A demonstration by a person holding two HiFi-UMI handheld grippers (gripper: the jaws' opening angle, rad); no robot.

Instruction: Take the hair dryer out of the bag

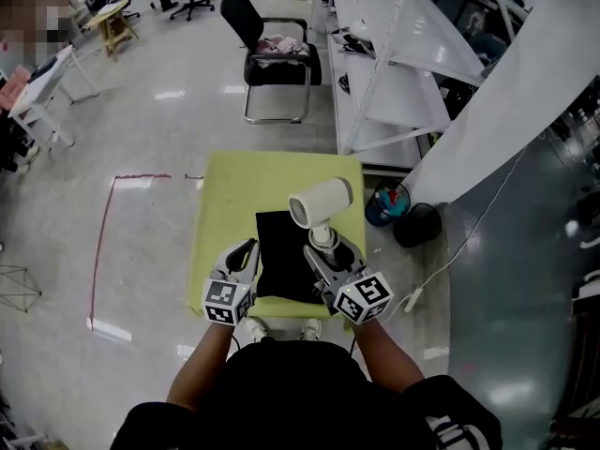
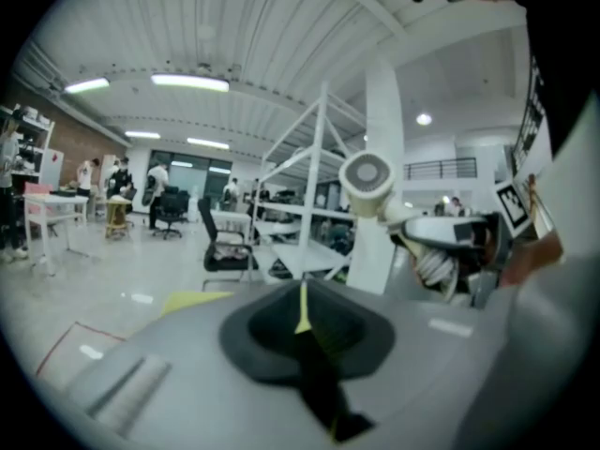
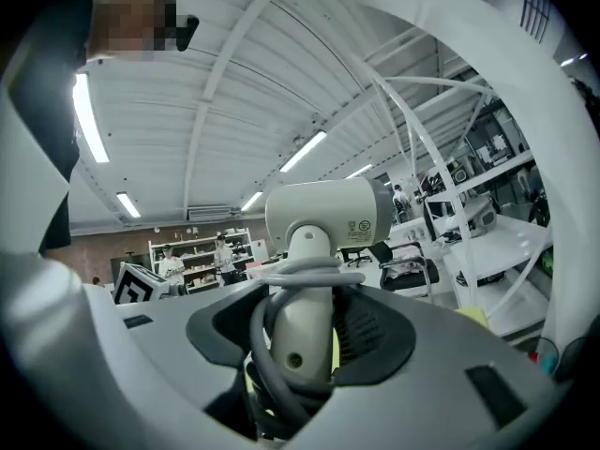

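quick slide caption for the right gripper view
Right gripper shut on the cream hair dryer, clamping its cord-wrapped handle.

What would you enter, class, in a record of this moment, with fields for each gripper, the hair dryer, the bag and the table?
right gripper: shut on the handle of the hair dryer
hair dryer: cream, upright, out of the bag, cord wound round its handle
left gripper: shut on the left edge of the black bag
black bag: lying flat
table: yellow-green top, under the bag
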